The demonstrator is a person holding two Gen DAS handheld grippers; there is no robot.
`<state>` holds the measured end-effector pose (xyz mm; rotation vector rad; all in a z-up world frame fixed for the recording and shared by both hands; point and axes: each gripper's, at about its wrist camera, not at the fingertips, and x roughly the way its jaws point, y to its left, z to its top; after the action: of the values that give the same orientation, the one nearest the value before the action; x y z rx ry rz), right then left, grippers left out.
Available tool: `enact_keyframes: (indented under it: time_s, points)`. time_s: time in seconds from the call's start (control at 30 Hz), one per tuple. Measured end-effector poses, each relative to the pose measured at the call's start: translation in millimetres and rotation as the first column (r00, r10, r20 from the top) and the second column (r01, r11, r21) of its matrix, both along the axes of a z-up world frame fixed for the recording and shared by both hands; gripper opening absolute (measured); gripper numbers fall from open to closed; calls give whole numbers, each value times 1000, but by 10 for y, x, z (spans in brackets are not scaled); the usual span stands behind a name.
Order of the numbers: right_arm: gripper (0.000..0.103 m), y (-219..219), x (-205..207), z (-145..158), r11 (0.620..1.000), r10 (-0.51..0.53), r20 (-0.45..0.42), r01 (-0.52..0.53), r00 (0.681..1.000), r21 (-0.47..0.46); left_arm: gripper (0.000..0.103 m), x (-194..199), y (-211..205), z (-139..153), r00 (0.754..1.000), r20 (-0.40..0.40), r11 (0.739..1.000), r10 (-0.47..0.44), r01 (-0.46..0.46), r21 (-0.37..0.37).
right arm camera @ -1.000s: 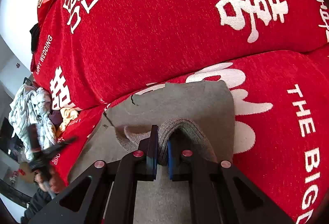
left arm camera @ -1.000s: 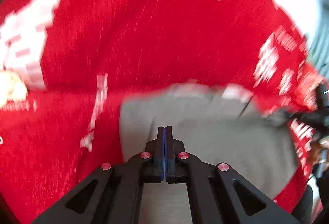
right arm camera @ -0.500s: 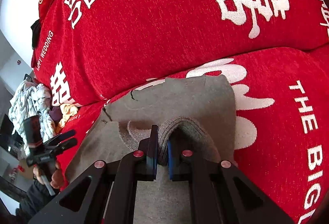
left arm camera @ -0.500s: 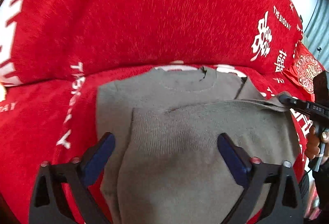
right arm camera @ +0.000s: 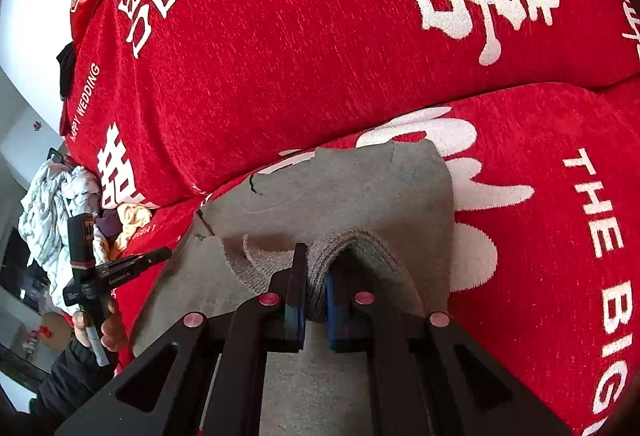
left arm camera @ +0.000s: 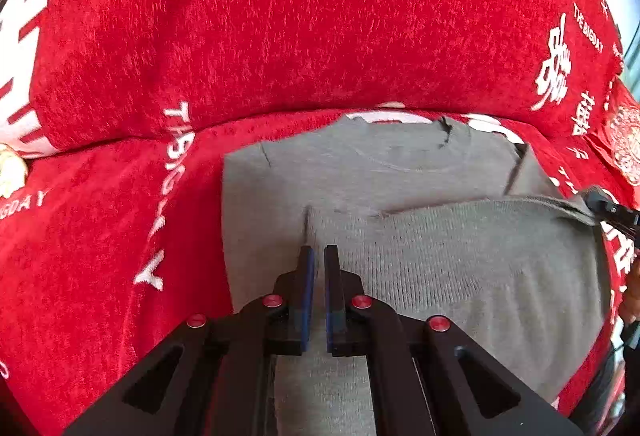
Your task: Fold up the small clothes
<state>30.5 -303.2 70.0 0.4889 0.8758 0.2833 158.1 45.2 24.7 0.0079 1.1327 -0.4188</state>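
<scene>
The right gripper [right arm camera: 316, 276] is clamped on a raised fold of the grey knit sweater [right arm camera: 360, 195], which lies spread ahead of it on the red sofa cover [right arm camera: 320, 55]. The left gripper [left arm camera: 319, 260] hovers above the sweater's folded-over hem, jaws nearly together with a slim gap, pinching nothing.

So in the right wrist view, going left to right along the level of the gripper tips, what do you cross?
Heap of pale laundry → left gripper → grey sweater, pinched at its hem by the right gripper → red sofa cover.
</scene>
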Motion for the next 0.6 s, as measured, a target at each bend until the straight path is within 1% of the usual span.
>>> enact_keyframes:
  time_s: [0.03,0.07,0.13,0.17,0.2,0.23,0.27,0.33,0.37,0.4,0.43,0.47,0.5,0.53,0.57,0.6]
  points:
    - [8,3,-1,-2,1000,2,0,-2,1000,-1,4,-5,-5,-20,1000,-18,1000,-9,9,-7]
    - [8,1,-1,-2,1000,2,-1,-2,1000,-1,4,-19,-58,-62,999,-39,1000,-24,24,9]
    - [8,-8,1,-1,1000,4,-1,-4,1000,1,4,-66,-146,-68,998,-49,997,-38,41,61]
    - [8,-10,0,1,1000,3,-2,-3,1000,1,4,-94,-158,-70,999,-47,995,-23,28,97]
    - [8,-8,-3,2,1000,3,-2,-3,1000,2,4,-134,-140,-19,1000,-26,995,1,2,99]
    - [8,-8,-9,3,1000,4,-1,-4,1000,0,0,-243,-92,133,998,57,999,21,-24,43]
    - [8,-9,-17,5,1000,7,1,-7,1000,-2,0,-475,-46,384,981,189,998,37,-25,-64]
    - [8,-8,-21,-1,1000,11,-2,-11,1000,-9,1,-674,15,578,949,302,991,95,-62,-115]
    - [8,-9,-13,-8,1000,12,-5,-12,1000,-10,6,-789,50,630,924,359,984,132,-78,-161]
    - [8,-6,-1,-18,1000,12,-7,-12,1000,-10,61,-847,66,652,909,391,980,148,-82,-180]
    - [8,-11,-3,-23,1000,11,-7,-11,1000,-8,96,-834,53,653,904,400,984,149,-96,-150]
    - [8,-9,-3,-26,1000,8,-6,-8,1000,-4,102,-768,44,609,904,396,987,159,-135,-87]
    - [8,-8,-7,-27,1000,6,-5,-6,1000,0,102,-748,27,586,910,384,988,155,-137,-75]
    - [8,-4,-10,-24,1000,5,-4,-5,1000,4,102,-704,29,545,920,365,989,144,-120,-88]
    - [8,4,-13,-21,1000,6,-3,-6,1000,4,102,-642,31,491,937,328,990,125,-98,-97]
    - [8,11,-16,-16,1000,8,-3,-8,1000,0,102,-539,0,402,959,269,994,88,-66,-92]
